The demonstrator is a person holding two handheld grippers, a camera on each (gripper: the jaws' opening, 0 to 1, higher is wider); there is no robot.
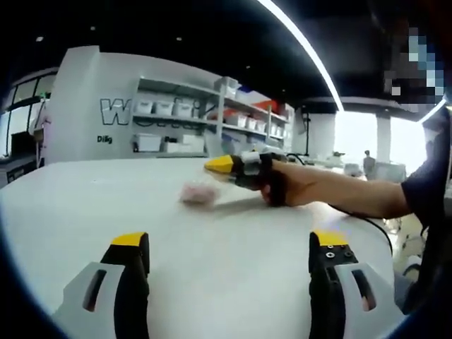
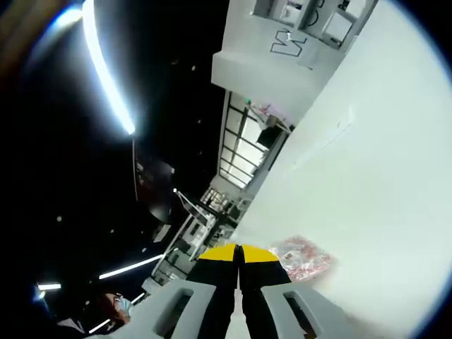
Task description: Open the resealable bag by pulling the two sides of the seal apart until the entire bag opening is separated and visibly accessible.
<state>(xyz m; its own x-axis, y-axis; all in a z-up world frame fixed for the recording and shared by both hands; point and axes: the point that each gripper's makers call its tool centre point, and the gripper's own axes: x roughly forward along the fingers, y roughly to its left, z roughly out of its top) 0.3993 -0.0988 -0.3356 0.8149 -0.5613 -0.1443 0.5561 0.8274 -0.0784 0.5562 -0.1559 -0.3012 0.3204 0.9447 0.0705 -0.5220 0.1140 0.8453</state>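
A small clear bag (image 1: 198,193) with pinkish contents lies on the white table (image 1: 233,261), blurred in the left gripper view. My left gripper (image 1: 230,247) stands open nearer than the bag, its yellow-tipped jaws wide apart with nothing between them. My right gripper (image 1: 224,165), held in a person's gloved hand, comes in from the right just above and beside the bag. In the right gripper view its jaws (image 2: 239,254) are pressed together and empty, and the bag (image 2: 301,257) lies on the table just to the right of the tips.
Shelves with white bins (image 1: 191,120) stand against the far wall behind the table. A person's arm (image 1: 353,196) reaches across from the right, with a cable trailing below it. The table's curved edge (image 1: 385,240) runs near the right side.
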